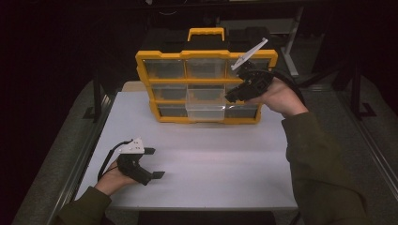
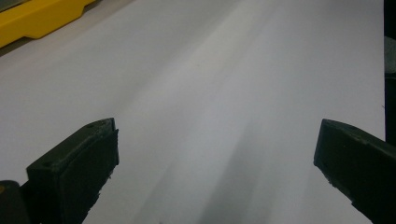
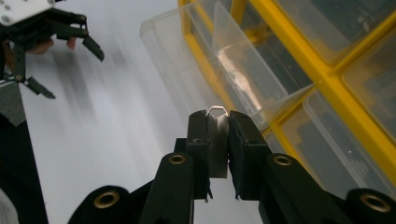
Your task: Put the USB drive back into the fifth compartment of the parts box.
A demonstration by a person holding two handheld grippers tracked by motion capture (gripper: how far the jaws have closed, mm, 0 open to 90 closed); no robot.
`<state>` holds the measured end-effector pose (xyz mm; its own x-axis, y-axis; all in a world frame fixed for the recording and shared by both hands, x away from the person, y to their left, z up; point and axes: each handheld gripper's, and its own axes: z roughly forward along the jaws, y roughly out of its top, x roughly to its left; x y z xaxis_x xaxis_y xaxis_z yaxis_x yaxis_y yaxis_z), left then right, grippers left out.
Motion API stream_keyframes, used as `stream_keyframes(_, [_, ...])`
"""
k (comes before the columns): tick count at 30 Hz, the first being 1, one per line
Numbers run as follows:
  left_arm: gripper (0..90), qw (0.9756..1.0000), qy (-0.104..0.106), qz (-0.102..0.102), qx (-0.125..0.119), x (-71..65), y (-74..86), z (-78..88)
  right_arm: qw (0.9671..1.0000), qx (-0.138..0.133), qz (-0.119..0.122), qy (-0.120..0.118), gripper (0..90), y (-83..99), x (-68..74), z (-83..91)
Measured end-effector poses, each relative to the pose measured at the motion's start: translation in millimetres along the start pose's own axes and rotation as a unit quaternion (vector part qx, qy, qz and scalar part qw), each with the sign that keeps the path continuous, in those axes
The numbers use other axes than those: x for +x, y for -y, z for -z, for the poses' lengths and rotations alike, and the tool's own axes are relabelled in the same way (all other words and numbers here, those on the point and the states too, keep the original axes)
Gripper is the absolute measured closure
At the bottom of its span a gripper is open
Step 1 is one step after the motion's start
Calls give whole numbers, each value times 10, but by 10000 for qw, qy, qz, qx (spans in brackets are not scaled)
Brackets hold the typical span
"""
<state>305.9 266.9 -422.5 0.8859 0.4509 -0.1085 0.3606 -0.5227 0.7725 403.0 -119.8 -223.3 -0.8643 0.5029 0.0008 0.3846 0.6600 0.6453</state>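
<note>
Right claw (image 3: pixel 217 135), raised in front of the right side of the yellow organiser (image 1: pixel 206 55) that stands upright at the far end of the white bench (image 1: pixel 202 159). In the right gripper view its two black jaws are pressed together on a small metal piece (image 3: pixel 217 140), a thin grey strip with a bent, looped top that rises just above the jaw tips; the strip sits squarely between the pads, touching both, and its lower end runs down between them. Beyond the jaw tips in that view lies a clear drawer (image 3: pixel 205 60), pulled partway out of the organiser's frame, with a transparent divider standing inside it; the metal piece is near this drawer and apart from it, held in the air. In the high view the pulled-out drawer (image 1: pixel 205 111) is in the bottom row, middle column, and the right claw (image 1: pixel 233 97) is just to its right, at about the height of the middle row, with the person's right hand (image 1: pixel 279 97) behind it.

Left claw (image 1: pixel 156 162), low over the near left part of the bench, well apart from the organiser. Its jaws are spread wide with nothing between them; the left gripper view shows bare white bench between the two pads (image 2: pixel 77 163) and a yellow corner of the organiser at upper left
</note>
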Motion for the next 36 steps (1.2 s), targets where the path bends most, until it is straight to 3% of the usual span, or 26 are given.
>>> stream_keyframes(16, [0,10000,1,10,-10,3,-1,1,9998,-138,-101,-30,776,-232,-55,-204])
stream_keyframes(32, [0,10000,18,19,-35,-4,-1,7,9997,-5,-167,-175,768,-372,-62,-605])
stream_keyframes(34, [0,10000,18,33,-39,-1,1,6,9994,-104,-216,-240,642,-376,-65,-604])
stream_keyframes(36, [0,10000,14,41,-38,0,1,6,9991,-210,-278,-235,583,-375,-65,-574])
